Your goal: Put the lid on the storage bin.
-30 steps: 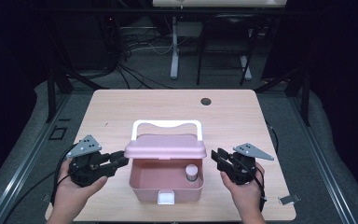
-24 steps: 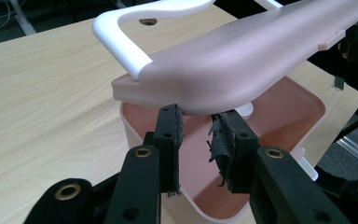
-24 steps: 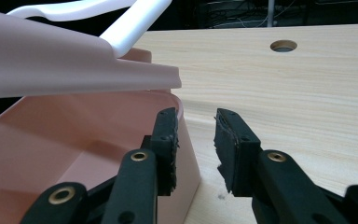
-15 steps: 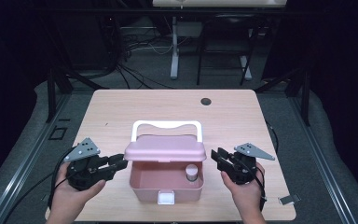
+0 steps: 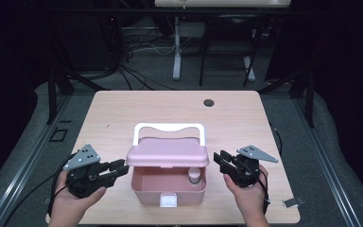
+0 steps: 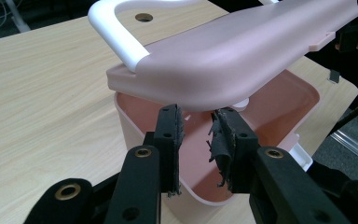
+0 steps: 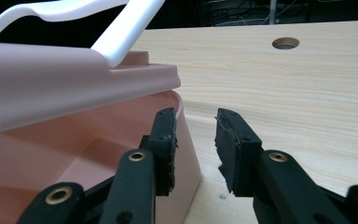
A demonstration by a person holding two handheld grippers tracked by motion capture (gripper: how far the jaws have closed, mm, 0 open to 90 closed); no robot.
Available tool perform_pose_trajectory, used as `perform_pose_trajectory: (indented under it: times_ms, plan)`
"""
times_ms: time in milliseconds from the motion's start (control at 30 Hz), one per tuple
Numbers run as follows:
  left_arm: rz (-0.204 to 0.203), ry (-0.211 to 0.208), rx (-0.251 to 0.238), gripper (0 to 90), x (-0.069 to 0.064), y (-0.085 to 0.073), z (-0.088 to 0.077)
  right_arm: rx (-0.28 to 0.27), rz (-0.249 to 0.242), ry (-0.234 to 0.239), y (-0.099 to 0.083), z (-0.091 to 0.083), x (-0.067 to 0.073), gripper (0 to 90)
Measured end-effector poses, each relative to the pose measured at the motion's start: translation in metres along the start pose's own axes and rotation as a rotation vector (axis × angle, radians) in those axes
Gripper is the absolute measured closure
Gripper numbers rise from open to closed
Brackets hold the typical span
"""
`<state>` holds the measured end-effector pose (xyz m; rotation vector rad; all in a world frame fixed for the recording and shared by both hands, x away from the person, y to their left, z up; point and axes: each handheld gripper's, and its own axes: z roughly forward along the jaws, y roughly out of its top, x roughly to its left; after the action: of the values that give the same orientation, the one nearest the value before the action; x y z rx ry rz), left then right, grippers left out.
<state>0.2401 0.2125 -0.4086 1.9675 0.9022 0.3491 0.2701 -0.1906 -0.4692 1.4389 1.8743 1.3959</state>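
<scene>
A pink box (image 5: 144,187) stands near the table's front edge. Its pink lid (image 5: 168,152) is raised half open, with the white handle (image 5: 168,126) behind it. A small capped bottle (image 5: 194,176) stands inside at the right, and a white latch (image 5: 168,201) is on the front wall. My left gripper (image 5: 119,169) is open beside the box's left wall, fingertips close to it. In the left gripper view the left gripper (image 6: 198,144) has the rim (image 6: 130,126) and lid (image 6: 242,51) just beyond it. My right gripper (image 5: 220,159) is open at the right wall; in the right gripper view the right gripper (image 7: 196,144) holds nothing.
The wooden table (image 5: 123,113) has a round hole (image 5: 209,102) at the back right. A small metal clip (image 5: 293,202) lies near the front right corner. Dark floor, cables and frame rails surround the table.
My left hand has drifted slightly toward the table's near edge. The box, lid and right gripper are as before.
</scene>
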Motion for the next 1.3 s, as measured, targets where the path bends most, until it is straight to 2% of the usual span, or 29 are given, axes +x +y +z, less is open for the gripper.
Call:
perform_pose_trajectory:
  times_ms: [333,600,833,1067,1300]
  plan:
    - [0.006,0.001,0.003,71.5,-0.002,-0.005,0.000,0.002,-0.005,-0.005,0.000,-0.001,-0.001,68.1]
    - [-0.007,0.001,0.002,71.6,-0.003,-0.010,0.001,-0.003,-0.005,-0.007,-0.001,-0.001,-0.001,68.2]
    - [0.000,0.000,0.008,71.6,-0.003,-0.012,0.002,-0.003,-0.022,-0.016,-0.002,0.001,0.001,68.0]
    - [-0.008,0.001,0.012,71.7,-0.005,-0.017,0.003,0.021,-0.033,-0.010,-0.004,0.004,0.003,67.7]
    - [-0.012,0.002,0.015,71.9,-0.006,-0.022,0.004,0.016,-0.026,-0.010,-0.005,0.005,0.001,67.5]
